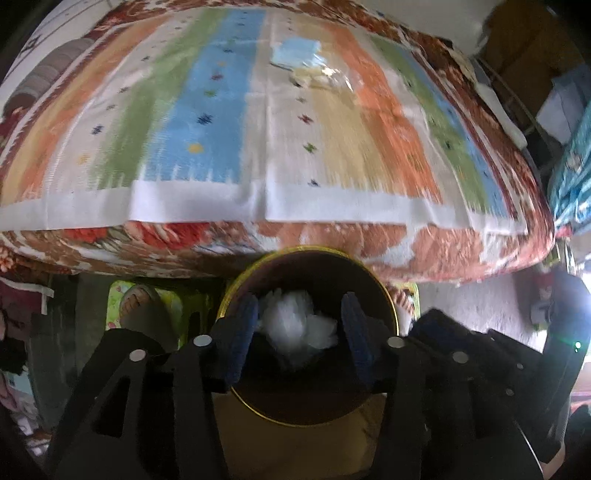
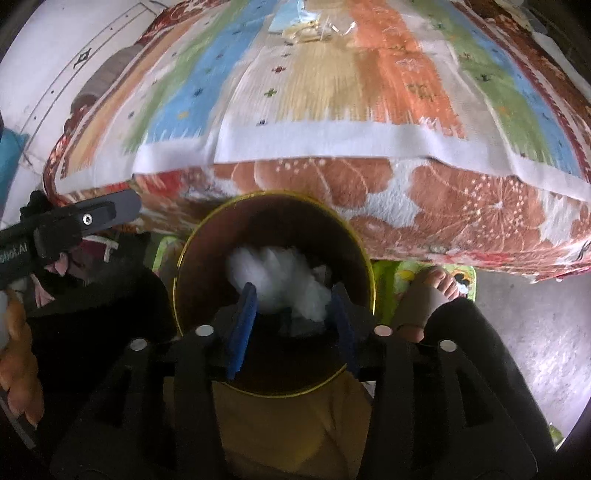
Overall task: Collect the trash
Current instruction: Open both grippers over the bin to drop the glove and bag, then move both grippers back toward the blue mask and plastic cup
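A round bin with a yellow rim [image 1: 384, 291] [image 2: 360, 243] stands on the floor in front of the bed. Crumpled white trash [image 1: 299, 325] [image 2: 277, 280] lies inside it. My left gripper [image 1: 300, 306] is open and empty, its blue-padded fingers [image 1: 242, 332] hanging over the bin mouth. My right gripper [image 2: 293, 299] is also open and empty over the bin. More trash, a light blue wrapper and clear plastic [image 1: 306, 62] [image 2: 310, 22], lies far back on the striped bedcloth.
The bed with a striped cloth [image 1: 229, 110] [image 2: 332, 92] over a floral blanket [image 2: 461, 206] fills the upper view. The person's bare feet [image 1: 138, 299] [image 2: 439, 284] rest on a green mat beside the bin. The left gripper's body [image 2: 74, 221] shows at left.
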